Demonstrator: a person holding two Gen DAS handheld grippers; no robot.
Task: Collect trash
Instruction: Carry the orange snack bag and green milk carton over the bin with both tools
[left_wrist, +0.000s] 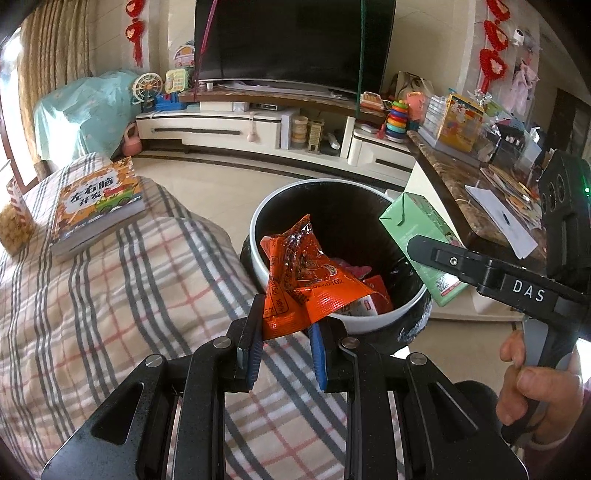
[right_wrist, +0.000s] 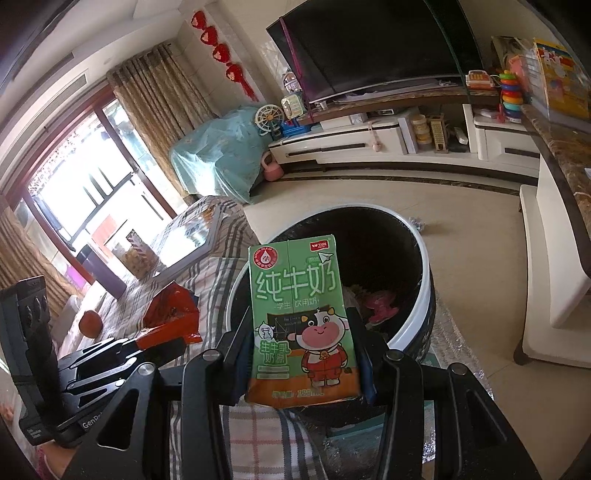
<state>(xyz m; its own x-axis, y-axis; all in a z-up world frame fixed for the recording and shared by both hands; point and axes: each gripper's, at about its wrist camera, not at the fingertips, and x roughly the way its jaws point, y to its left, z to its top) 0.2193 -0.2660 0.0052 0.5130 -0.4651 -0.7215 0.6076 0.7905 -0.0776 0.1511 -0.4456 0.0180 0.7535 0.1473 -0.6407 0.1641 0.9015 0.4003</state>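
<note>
At frame centre, the left tool (left_wrist: 286, 341) grips a crinkled orange foil snack wrapper (left_wrist: 303, 273) over the round white-rimmed black trash bin (left_wrist: 258, 210). The right tool (right_wrist: 303, 360) clamps an upright green cardboard milk carton (right_wrist: 301, 325) above the bin's near rim, lower centre.

Ahead of you a large dark television (left_wrist: 295, 38) stands on a low white media cabinet (left_wrist: 236, 127) against a pale tiled wall. Red knotted ornaments (left_wrist: 135, 27) hang on that wall. Cream floor tiles (right_wrist: 461, 206) carry a dark border strip before the cabinet. To your left, a plaid-covered bed (left_wrist: 122, 295) and an object draped in teal cloth (left_wrist: 85, 110). Beige curtains (right_wrist: 155, 96) frame a glazed door (right_wrist: 85, 192) admitting strong daylight. To your right, a brown marble counter (left_wrist: 454, 177).
</note>
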